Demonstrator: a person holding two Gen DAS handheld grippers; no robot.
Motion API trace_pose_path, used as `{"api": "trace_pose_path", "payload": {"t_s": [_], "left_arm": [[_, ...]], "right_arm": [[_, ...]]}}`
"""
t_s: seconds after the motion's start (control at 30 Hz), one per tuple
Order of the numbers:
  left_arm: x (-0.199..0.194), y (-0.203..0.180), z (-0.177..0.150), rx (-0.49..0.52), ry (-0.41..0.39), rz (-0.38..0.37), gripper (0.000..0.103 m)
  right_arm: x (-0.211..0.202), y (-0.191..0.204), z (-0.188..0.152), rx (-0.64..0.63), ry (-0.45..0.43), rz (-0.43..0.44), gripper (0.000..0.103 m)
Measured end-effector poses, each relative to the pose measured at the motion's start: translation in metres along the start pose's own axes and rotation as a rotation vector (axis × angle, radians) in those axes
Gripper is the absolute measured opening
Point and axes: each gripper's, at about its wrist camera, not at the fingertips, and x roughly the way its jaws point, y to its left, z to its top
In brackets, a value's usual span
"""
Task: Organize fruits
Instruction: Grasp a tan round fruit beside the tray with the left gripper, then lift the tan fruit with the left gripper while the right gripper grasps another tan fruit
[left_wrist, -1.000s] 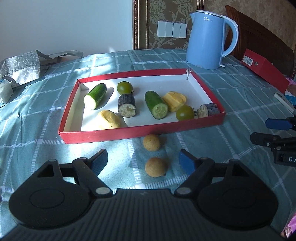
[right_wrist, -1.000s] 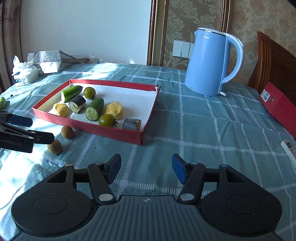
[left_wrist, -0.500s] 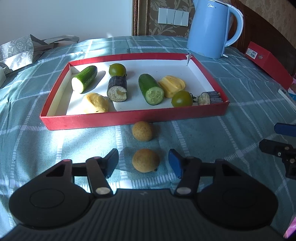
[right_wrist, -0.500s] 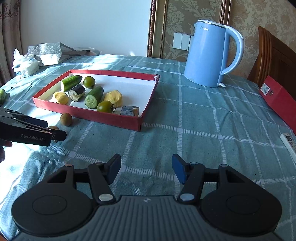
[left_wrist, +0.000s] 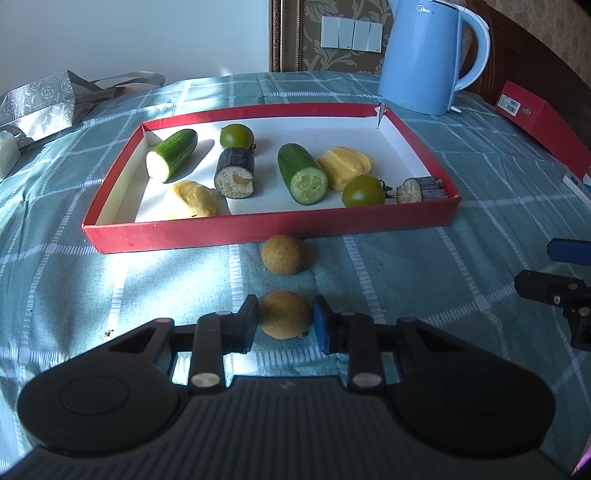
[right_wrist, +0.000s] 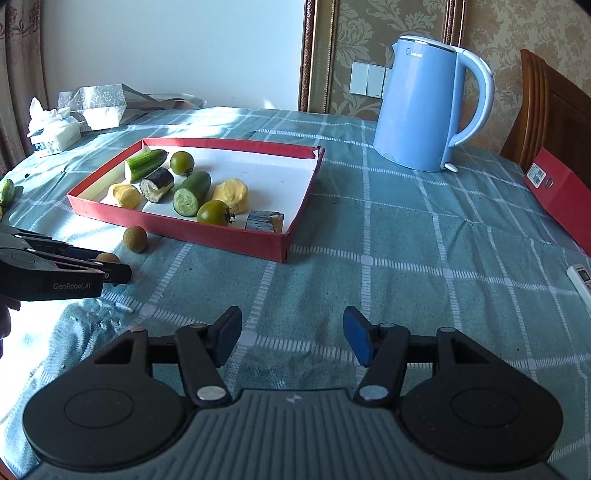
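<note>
Near brown fruit (left_wrist: 284, 314) on worktop (left_wrist: 406, 266), just near of red tray (left_wrist: 266, 225), second brown fruit (left_wrist: 282, 254) between them. Left gripper (left_wrist: 285, 323) jaws clenched on near fruit, one pad each side. Advice: hold at mid-height, lift straight, clear tray wall, avoid nudging second fruit. Gripper angled down toward worktop. Right gripper (right_wrist: 291, 338) jaws released, grasping nothing, low over bare cloth right of tray.

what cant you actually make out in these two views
- Near brown fruit: its sides hidden by the left gripper fingers; in the right wrist view mostly behind that gripper.
- Red box: cut off by the right edge.
- White remote: cut off by the right edge.
</note>
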Motion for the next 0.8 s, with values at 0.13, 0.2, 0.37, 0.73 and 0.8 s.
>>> {"api": "trace_pose_path", "payload": {"t_s": [0.13,0.2,0.37,0.73,0.8], "left_arm": [[-0.008,0.008,0.000,-0.036,-0.032,0.013,0.028],[-0.017,0.016,0.001,-0.051,-0.047,0.022,0.028],[-0.037,0.042,-0.004,-0.126,-0.056,0.061,0.028],[-0.065,0.091,-0.034,-0.238,-0.035,0.169,0.028],[-0.069,0.096,-0.038,-0.244,-0.029,0.180,0.028]], "right_arm": [[0.000,0.006,0.005,-0.014,-0.013,0.029,0.060],[0.001,0.013,0.010,-0.045,-0.023,0.048,0.060],[0.009,0.040,0.020,-0.120,-0.043,0.113,0.059],[0.038,0.100,0.038,-0.229,-0.046,0.225,0.056],[0.046,0.110,0.041,-0.246,-0.042,0.238,0.054]]}}
